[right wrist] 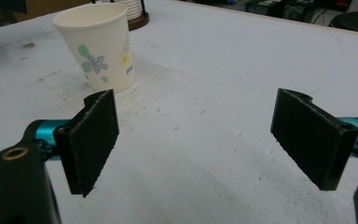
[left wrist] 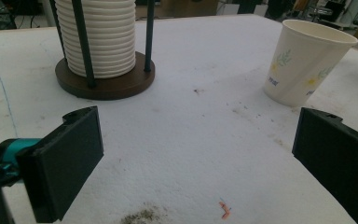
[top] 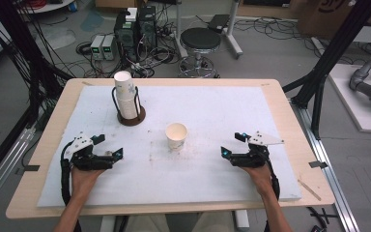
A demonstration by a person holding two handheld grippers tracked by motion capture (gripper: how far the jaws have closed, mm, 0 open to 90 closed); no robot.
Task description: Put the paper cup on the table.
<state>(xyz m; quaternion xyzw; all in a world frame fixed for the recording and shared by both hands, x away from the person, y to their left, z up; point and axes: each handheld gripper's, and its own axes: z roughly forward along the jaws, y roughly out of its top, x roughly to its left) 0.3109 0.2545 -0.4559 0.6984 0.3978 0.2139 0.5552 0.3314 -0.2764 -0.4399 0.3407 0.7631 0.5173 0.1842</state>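
Single paper cup (top: 176, 135) upright mid-surface, between left gripper (top: 107, 146) and right gripper (top: 234, 144) — both sets of jaws released, empty, well apart from it, cup stack (top: 125, 95) in holder (top: 130, 117) far left, white surface (top: 222, 111).

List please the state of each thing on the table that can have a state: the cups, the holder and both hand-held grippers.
Single paper cup: upright, mouth up, standing alone, touched by nothing.
Cup stack: nested cups, upright inside the holder.
Cup holder: upright on the white mat, loaded.
Left hand-held gripper: open, holding nothing.
Right hand-held gripper: open, holding nothing.
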